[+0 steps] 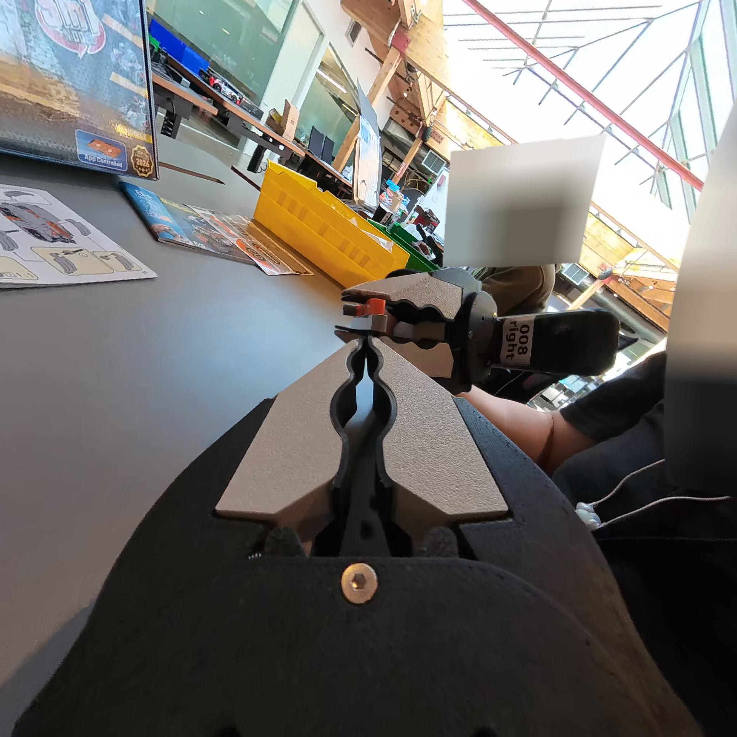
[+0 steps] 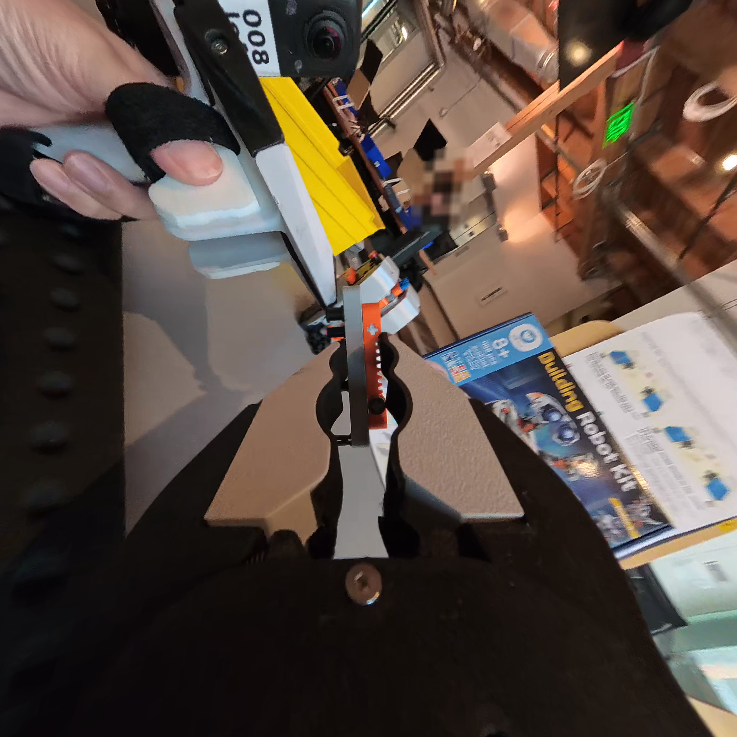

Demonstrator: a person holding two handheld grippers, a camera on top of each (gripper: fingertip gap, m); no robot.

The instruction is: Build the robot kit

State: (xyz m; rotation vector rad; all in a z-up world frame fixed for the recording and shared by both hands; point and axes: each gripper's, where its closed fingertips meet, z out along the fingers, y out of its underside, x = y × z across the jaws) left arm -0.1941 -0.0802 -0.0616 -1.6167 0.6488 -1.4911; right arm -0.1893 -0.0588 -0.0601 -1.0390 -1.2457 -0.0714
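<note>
I find my right gripper (image 2: 365, 383) clamped on a rigid, light grey-and-orange brick assembly (image 2: 365, 371) held above the table (image 1: 167, 359), best gripped on its flat grey beam; left gripper (image 1: 366, 343) shut, empty.

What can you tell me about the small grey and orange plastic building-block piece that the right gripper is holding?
The grey and orange plastic building-block assembly looks like hard, glossy plastic: a long flat grey beam with an orange toothed strip along one side, black pins, and a white block at its far end. The right gripper is shut on it, its dark finger pads pressing both faces. It is held above the grey table, and the closed left gripper has its tips right at its far end.
</note>
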